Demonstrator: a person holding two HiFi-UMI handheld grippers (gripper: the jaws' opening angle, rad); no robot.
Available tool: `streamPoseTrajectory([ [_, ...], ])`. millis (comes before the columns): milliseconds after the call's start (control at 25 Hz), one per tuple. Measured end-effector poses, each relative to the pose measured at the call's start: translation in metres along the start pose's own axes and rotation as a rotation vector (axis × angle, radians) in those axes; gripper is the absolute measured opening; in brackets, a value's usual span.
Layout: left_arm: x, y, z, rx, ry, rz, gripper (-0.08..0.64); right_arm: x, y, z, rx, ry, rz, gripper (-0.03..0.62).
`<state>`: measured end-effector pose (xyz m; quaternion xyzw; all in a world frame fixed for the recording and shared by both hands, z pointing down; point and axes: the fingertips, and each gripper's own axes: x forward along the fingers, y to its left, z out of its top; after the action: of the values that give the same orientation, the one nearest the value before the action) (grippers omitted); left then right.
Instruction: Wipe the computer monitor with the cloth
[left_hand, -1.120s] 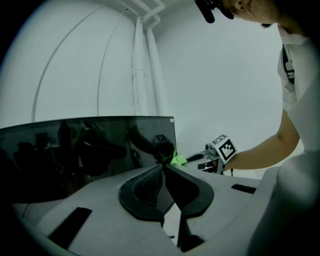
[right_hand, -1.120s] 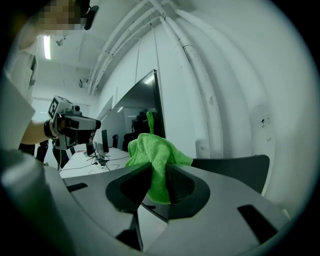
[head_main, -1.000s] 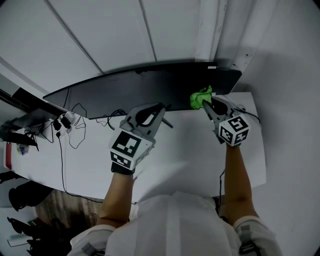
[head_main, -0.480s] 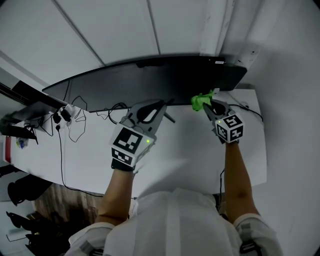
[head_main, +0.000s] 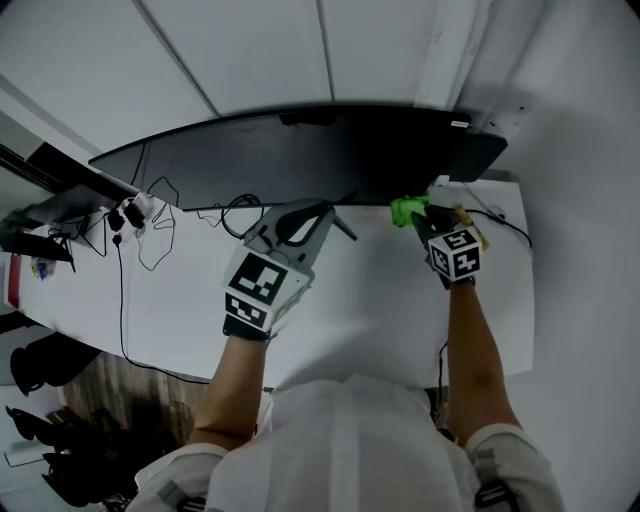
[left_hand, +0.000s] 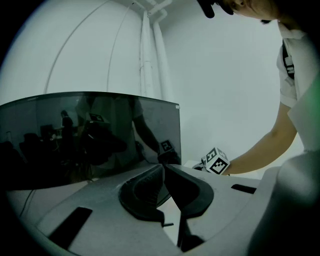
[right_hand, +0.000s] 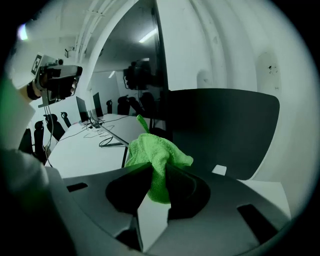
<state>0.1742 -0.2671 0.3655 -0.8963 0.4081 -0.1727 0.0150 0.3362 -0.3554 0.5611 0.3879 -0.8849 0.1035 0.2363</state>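
The cloth (head_main: 405, 209), pinched in the right gripper (head_main: 420, 218), is being drawn down the monitor (head_main: 300, 160) toward the desk's (head_main: 380, 290) far right corner, likely ending a stroke; the left gripper (head_main: 322, 214) is being held closed, empty.

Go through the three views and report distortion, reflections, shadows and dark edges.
Head view: the fisheye lens bows the edges of the desk, the light is soft and even, and a faint shadow lies under the arms. Left gripper view: the dark monitor mirrors the person and the room, and the frame's left edge is black. Right gripper view: a black rim rings the frame, and the green cloth is bright and sharp.
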Motion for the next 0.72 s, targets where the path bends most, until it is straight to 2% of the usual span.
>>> streamPoseTrajectory([
  [280,-0.007,0.003,-0.012,-0.021,0.015,0.021,0.029,0.013,-0.003,-0.02,-0.043,0.086,0.01,0.084],
  [720,-0.03,0.015,-0.037,-0.062,0.044,0.057,0.029,0.028,0.016,-0.029,0.08,0.087,-0.031,0.084],
])
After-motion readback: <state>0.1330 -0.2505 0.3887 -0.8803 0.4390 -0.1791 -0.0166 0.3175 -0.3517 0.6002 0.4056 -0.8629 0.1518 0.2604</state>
